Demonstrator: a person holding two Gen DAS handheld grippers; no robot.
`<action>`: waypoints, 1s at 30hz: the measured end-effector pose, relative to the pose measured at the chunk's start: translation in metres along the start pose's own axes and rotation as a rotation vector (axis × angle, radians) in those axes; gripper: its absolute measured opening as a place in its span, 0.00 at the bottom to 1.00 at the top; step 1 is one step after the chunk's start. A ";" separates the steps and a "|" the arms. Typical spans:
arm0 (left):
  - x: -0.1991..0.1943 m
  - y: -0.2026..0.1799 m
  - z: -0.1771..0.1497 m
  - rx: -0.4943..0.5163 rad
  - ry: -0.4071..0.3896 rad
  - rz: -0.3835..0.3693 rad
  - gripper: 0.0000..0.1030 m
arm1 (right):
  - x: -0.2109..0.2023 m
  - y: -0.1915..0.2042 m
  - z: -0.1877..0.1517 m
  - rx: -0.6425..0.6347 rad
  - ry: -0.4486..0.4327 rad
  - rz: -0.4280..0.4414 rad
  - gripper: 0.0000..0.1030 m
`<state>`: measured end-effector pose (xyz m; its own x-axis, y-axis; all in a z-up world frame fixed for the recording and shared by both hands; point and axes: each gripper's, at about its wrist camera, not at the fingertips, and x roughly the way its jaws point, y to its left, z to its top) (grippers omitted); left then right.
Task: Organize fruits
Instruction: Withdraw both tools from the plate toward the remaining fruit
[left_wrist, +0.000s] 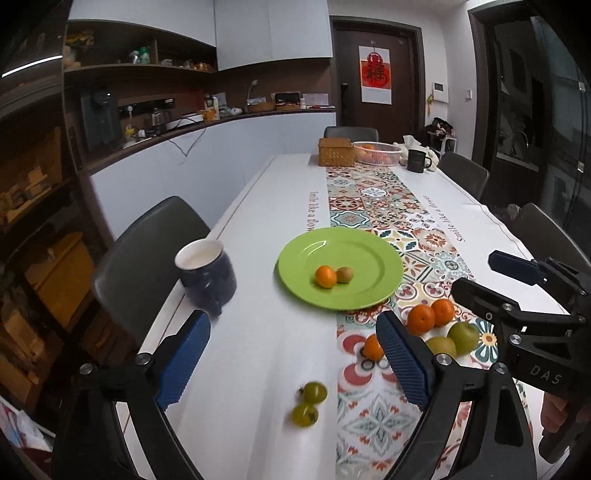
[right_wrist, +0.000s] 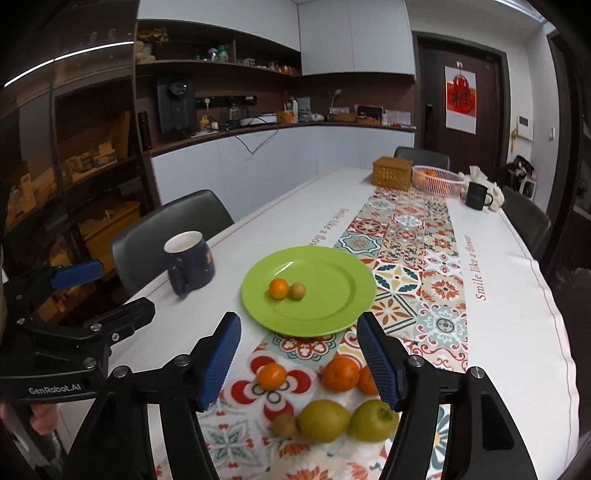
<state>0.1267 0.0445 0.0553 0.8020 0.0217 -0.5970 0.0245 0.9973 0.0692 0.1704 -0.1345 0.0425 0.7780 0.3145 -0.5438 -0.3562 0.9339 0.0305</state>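
the plate (right_wrist: 332, 306) was lime green, the mug (right_wrist: 190, 264) dark navy with a white inside, the runner (right_wrist: 424, 266) tiled in orange, teal and white florals, the gripper pads (right_wrist: 218, 363) ribbed blue.

A round green plate (right_wrist: 325, 314) sits on the patterned table runner (right_wrist: 424, 280), holding a small orange (right_wrist: 278, 288) touching a small brownish fruit (right_wrist: 297, 291); a dark blue mug (right_wrist: 189, 264) stands left.
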 end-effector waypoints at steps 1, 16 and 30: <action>-0.004 0.001 -0.004 -0.001 -0.003 0.006 0.90 | -0.004 0.002 -0.003 -0.004 -0.007 -0.006 0.64; -0.023 0.006 -0.064 -0.019 -0.024 0.051 0.90 | -0.033 0.032 -0.054 -0.038 -0.033 -0.068 0.64; 0.004 0.008 -0.090 0.020 0.012 0.085 0.90 | 0.001 0.051 -0.084 -0.133 0.080 -0.080 0.64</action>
<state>0.0766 0.0587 -0.0189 0.7944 0.1076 -0.5977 -0.0315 0.9902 0.1363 0.1099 -0.1004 -0.0268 0.7648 0.2209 -0.6052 -0.3644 0.9230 -0.1237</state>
